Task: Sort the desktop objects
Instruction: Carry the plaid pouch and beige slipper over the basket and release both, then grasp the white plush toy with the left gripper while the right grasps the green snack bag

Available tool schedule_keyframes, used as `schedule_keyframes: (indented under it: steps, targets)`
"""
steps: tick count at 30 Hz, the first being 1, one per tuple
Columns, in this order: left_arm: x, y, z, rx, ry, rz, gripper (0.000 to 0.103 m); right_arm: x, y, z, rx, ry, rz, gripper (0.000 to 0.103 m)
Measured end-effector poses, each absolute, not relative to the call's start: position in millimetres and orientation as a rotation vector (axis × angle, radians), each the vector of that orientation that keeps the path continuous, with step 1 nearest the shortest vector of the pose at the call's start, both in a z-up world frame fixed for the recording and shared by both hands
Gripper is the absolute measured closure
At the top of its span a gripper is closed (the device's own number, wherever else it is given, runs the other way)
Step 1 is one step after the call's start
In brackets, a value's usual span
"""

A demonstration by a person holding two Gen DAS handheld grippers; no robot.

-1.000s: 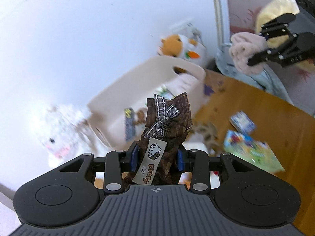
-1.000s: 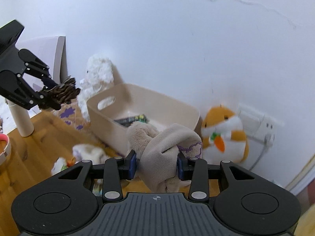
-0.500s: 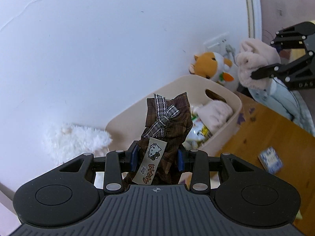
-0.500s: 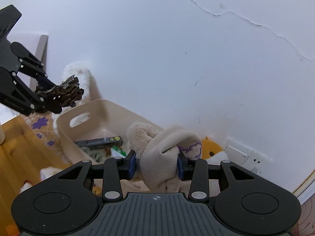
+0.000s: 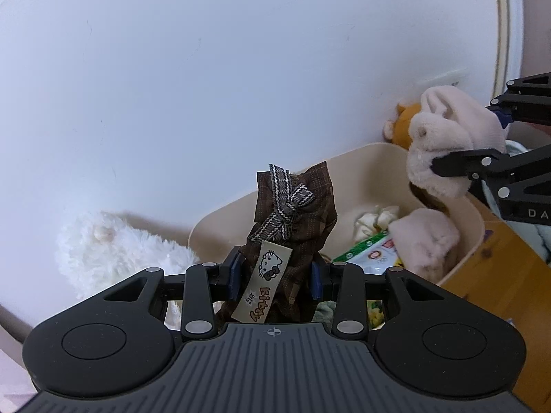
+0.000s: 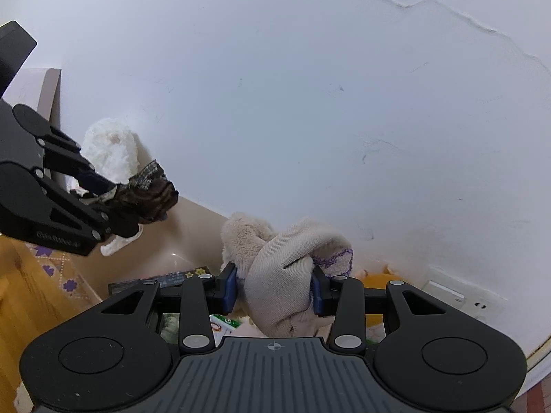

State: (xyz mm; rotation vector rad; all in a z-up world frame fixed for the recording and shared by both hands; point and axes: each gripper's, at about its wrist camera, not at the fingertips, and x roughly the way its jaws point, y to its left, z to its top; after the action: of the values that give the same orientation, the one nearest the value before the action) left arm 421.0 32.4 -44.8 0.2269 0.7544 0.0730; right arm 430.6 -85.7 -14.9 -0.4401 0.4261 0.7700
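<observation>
Both claws moved over one bin (image 5: 372, 158), each gripping one toy.

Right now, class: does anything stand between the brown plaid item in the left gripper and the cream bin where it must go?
Nothing visible does. The left gripper holds the brown plaid item above the open cream bin, and the plush toy in the right gripper hangs off to one side.

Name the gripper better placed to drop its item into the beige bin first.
Right, probably. The right gripper holds the beige plush directly above the beige bin. The left gripper, shut on the brown plaid pouch, looks nearer the bin's end wall.
</observation>
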Motion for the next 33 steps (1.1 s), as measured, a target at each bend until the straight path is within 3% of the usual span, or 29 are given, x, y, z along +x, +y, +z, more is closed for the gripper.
schedule_keyframes:
  steps: [4,10,12,14,16,23,33]
  targets:
    - [432,38,-52,0.165,0.779,0.105,0.065,441,-75,-20,-0.392,0.452,0.757,0.062]
    - [441,50,-60,0.083,0.813,0.132,0.062,451,-64,-31,-0.371,0.5,0.742,0.042]
    - [440,50,-60,0.092,0.805,0.144,0.049,450,-63,-33,-0.379,0.499,0.755,0.038]
    - [438,48,-59,0.111,0.795,0.148,0.035,447,-66,-33,-0.385,0.491,0.744,0.019]
    - [435,46,-57,0.127,0.787,0.156,0.027,445,-70,-30,-0.377,0.472,0.734,0.013]
    - [421,42,-50,0.138,0.777,0.128,0.025,427,-93,-22,-0.361,0.452,0.768,0.0]
    - [372,32,-53,0.102,0.871,0.035,0.025,381,-154,-36,-0.257,0.566,0.839,0.0]
